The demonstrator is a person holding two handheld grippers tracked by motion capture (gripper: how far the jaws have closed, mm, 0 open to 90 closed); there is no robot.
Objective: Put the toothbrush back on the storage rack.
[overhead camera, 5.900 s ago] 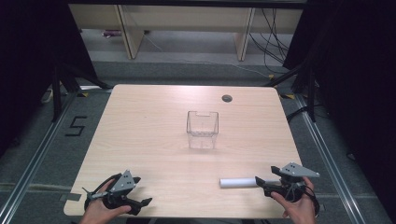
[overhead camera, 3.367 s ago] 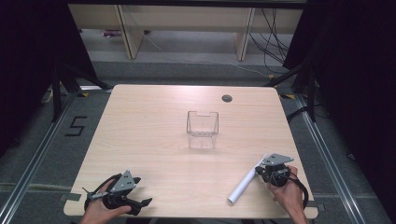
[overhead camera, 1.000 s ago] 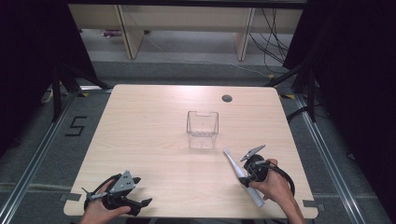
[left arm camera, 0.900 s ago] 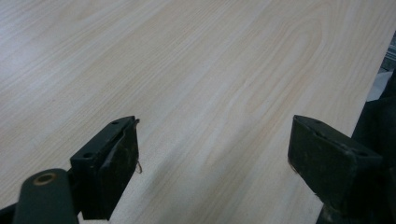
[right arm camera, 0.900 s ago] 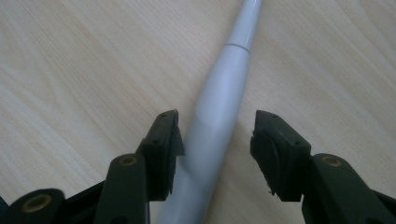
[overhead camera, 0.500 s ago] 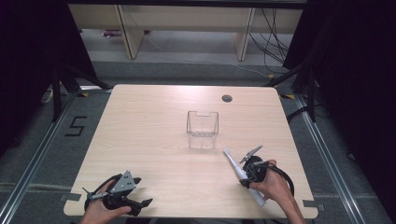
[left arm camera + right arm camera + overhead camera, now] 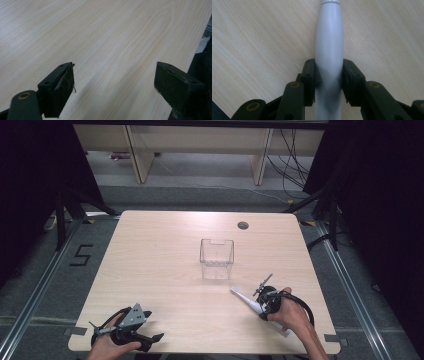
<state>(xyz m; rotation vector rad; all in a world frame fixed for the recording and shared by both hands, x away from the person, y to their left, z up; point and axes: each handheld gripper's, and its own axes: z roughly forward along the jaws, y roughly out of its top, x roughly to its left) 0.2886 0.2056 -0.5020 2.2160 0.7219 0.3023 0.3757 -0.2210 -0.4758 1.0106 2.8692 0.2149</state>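
Resting on a pale wooden table (image 7: pixel 165 270) amid dark surroundings, the left gripper (image 7: pixel 150 340) gapes; the right gripper (image 7: pixel 329 75), jaws just closing, clamps a white tube (image 7: pixel 329 37).

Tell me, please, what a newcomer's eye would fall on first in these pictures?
Most striking is the long white plastic handle-shaped object clamped between the jaws of the right gripper, which have just been closing on it, near the front right of the pale wooden table. Next comes the clear square plastic container standing alone at the table's middle. The left gripper rests open at the front left, nothing between its jaws.
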